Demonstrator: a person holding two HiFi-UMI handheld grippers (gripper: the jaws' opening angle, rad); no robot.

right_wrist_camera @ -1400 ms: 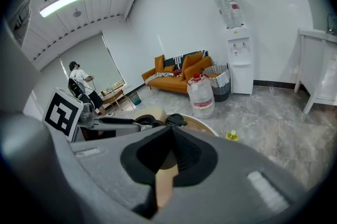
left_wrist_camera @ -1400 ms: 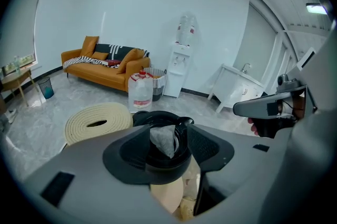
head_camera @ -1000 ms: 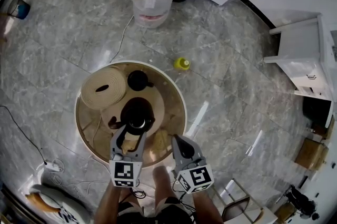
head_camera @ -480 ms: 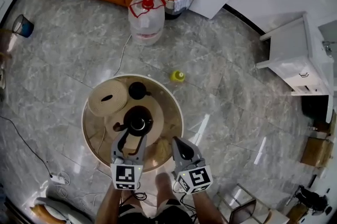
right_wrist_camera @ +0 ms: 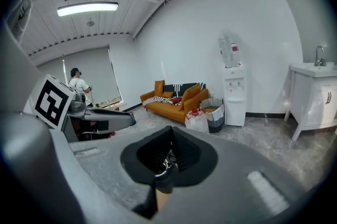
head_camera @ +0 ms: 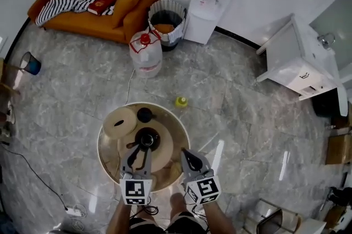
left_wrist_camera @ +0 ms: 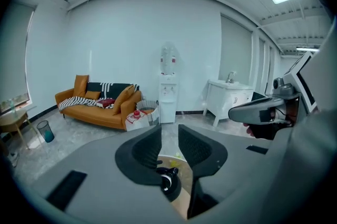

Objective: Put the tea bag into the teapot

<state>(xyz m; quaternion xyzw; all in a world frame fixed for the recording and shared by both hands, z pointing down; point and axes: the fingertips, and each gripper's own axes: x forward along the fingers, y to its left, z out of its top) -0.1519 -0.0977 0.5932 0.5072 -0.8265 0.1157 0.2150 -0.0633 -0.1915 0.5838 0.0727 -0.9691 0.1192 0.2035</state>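
Note:
A black teapot (head_camera: 146, 139) with an open, shiny-rimmed mouth stands on a pale mat on the round wooden table (head_camera: 108, 142). Its black lid (head_camera: 144, 114) lies further back. My left gripper (head_camera: 139, 153) hovers just in front of the teapot and points at it. Its jaws are closing, with a clear gap and nothing between them (left_wrist_camera: 169, 136); the teapot (left_wrist_camera: 170, 184) shows below them. My right gripper (head_camera: 186, 153) hangs over the table's front right edge, its tips together (right_wrist_camera: 169, 136). I cannot make out a tea bag in any view.
A round woven mat (head_camera: 119, 123) lies at the table's back left. On the floor beyond are a small yellow object (head_camera: 181, 101), a water jug (head_camera: 146, 54), a bin (head_camera: 166, 21), an orange sofa (head_camera: 93, 7), a water dispenser (head_camera: 209, 1) and a white cabinet (head_camera: 294, 62).
The head view has risen and pulled back, so the table looks smaller and more of the room shows. The left jaws stand narrower. Both grippers stay at the table's front.

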